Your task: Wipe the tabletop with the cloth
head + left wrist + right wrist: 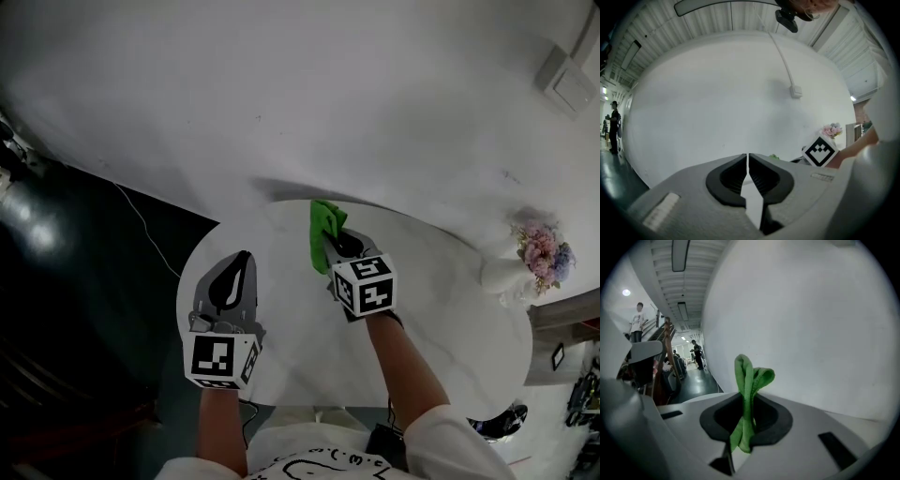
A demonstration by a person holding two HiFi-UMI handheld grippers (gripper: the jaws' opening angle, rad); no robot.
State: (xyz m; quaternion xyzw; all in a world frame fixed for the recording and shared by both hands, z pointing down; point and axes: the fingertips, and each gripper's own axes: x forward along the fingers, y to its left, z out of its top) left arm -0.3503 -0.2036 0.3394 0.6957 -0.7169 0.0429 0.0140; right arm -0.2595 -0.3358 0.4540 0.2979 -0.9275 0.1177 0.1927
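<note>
A bright green cloth hangs bunched over the far edge of the white tabletop, pinched in my right gripper. In the right gripper view the cloth stands up out of the gripper, folded between the dark pads and lifted off the table. My left gripper hovers over the table's left part with its jaws shut and nothing in them. In the left gripper view the left gripper has its tips meeting, and the right gripper's marker cube shows beyond them.
A white vase with pink and blue flowers stands at the table's right edge. A white wall rises behind the table with a switch plate. Dark floor with a thin cable lies to the left. People stand far off in a corridor.
</note>
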